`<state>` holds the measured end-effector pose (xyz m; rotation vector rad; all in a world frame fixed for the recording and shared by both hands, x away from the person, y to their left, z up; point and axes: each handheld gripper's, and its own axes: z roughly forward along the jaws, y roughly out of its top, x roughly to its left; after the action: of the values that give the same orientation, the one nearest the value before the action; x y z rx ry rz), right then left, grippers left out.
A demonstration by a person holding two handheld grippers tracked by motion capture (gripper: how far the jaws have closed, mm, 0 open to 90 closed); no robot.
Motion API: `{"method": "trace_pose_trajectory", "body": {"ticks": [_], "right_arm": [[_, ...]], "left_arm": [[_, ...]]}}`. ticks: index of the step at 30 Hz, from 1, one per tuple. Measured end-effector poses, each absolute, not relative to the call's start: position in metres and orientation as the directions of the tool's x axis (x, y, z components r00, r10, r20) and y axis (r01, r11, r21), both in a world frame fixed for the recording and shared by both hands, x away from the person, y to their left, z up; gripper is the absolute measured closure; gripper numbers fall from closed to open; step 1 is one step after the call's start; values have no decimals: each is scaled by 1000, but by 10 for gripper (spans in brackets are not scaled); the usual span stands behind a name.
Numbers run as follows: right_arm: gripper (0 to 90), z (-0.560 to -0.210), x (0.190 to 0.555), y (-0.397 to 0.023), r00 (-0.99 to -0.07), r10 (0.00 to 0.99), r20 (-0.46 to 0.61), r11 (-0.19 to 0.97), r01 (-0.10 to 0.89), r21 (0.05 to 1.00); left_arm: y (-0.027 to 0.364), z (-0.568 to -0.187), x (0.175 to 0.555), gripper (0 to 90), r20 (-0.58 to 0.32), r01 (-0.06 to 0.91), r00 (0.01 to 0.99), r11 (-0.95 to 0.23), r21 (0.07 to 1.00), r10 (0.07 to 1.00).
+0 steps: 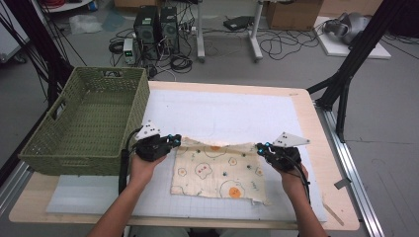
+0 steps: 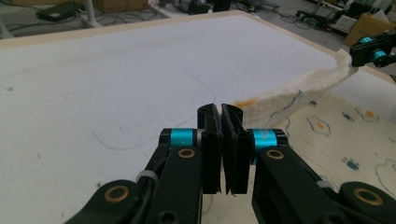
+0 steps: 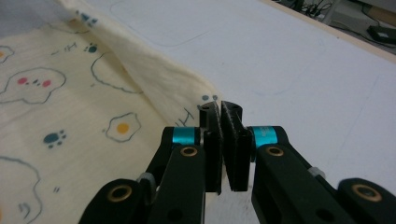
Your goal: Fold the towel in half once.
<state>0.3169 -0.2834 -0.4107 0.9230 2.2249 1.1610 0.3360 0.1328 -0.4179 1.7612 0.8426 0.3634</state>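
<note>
Item: printed cloth (image 1: 217, 173), cream with egg motifs, near edge flat on the white mat (image 1: 222, 111) of the worktop (image 1: 323, 163). Far edge raised and taut, likely for folding toward the person. Left tool (image 1: 174, 139): jaws pressed together, pinching the far left corner; forearm angled in, wrist level. Right tool (image 1: 260, 147): likewise pinching the far right corner. Beyond, left: green woven basket (image 1: 84, 123).

Black left gripper (image 2: 219, 112), cyan rollers, brass screws, grey three-cornered plates, black cables
</note>
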Motion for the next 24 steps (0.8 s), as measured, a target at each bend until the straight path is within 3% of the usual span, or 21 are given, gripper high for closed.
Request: {"method": "trace_pose_trajectory", "body": {"ticks": [24], "right_arm": [[870, -426, 255, -284, -725, 681, -103, 486, 343, 804]], "left_arm": [[140, -429, 289, 860, -141, 366, 756, -234, 901, 639]]}}
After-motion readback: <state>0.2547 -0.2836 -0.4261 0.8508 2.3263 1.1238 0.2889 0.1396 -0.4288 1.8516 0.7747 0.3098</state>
